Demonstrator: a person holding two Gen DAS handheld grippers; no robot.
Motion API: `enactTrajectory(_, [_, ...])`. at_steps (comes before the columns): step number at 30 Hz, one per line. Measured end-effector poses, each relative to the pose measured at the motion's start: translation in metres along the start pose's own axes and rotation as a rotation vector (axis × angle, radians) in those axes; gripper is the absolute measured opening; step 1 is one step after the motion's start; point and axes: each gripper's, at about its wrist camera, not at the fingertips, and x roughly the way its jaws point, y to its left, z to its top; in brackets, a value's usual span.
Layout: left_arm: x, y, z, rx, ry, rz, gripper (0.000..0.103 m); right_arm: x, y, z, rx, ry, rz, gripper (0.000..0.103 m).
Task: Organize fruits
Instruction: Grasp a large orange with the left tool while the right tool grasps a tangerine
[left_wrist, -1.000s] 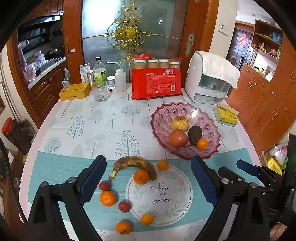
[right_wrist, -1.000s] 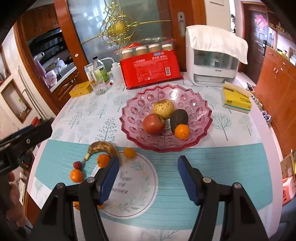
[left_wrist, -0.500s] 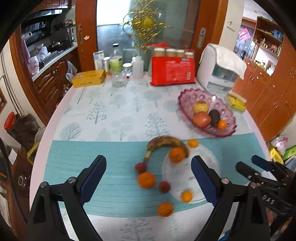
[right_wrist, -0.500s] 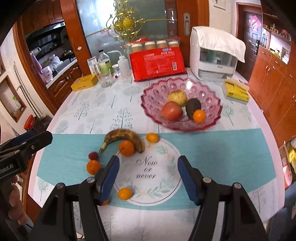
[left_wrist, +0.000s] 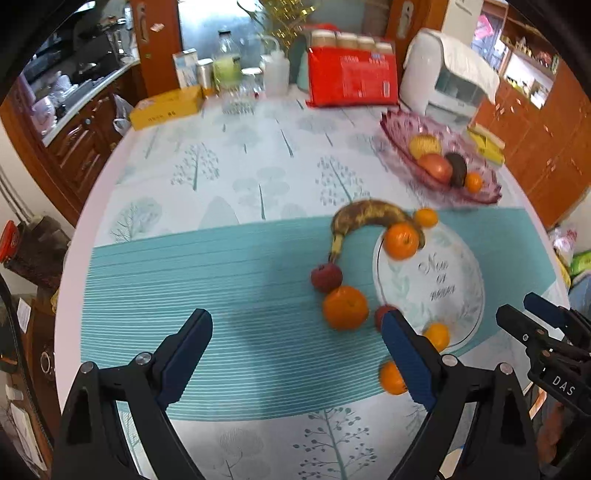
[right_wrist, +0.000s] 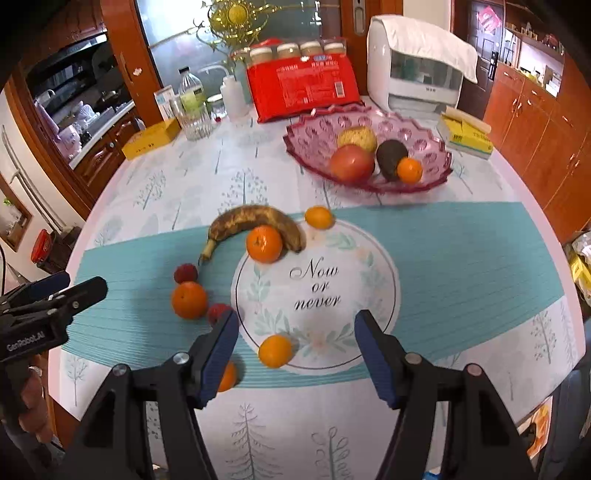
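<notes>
2 grippers gaping, gripping nothing: left gripper (left_wrist: 295, 343) over teal tablecloth (left_wrist: 229, 295), right gripper (right_wrist: 295, 343) above small orange (right_wrist: 275, 350); spotted banana (right_wrist: 255, 221) touching another orange (right_wrist: 264, 243).

Both of my grippers have come lower over the table than they were a second ago. The left gripper (left_wrist: 297, 356) has slid off to the left: a second ago the banana (left_wrist: 369, 218) and the oranges lay between its fingers, and now bare teal cloth fills that gap, with the big orange (left_wrist: 345, 307) just inside its right finger (left_wrist: 406, 363). The right gripper (right_wrist: 295, 352) has pulled back (toward me), so a small orange (right_wrist: 275, 350) now sits between its fingers, nearer the left one, while the pink bowl (right_wrist: 436, 147) lies farther beyond its tips.
</notes>
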Motion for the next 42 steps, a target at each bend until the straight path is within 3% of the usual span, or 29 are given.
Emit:
enactTrajectory(12, [0.063, -0.020, -0.008, 0.073, 0.076, -0.061, 0.092, 0.054, -0.004, -0.031, 0.086, 0.131, 0.046, 0.066])
enactTrajectory(17, [0.081, -0.024, -0.008, 0.068, 0.109, -0.086, 0.085, 0.069, -0.010, -0.037, 0.129, 0.170, 0.067, 0.055])
enactTrajectory(21, [0.090, -0.022, -0.008, 0.046, 0.128, -0.104, 0.084, 0.071, -0.008, -0.041, 0.137, 0.183, 0.076, 0.054])
enactTrajectory(29, [0.104, -0.021, -0.005, 0.023, 0.143, -0.124, 0.076, 0.059, 0.014, -0.042, 0.065, 0.148, 0.147, 0.054])
enactTrajectory(42, [0.116, -0.027, 0.001, 0.005, 0.146, -0.178, 0.069, 0.088, 0.058, -0.050, -0.082, 0.238, 0.291, 0.054])
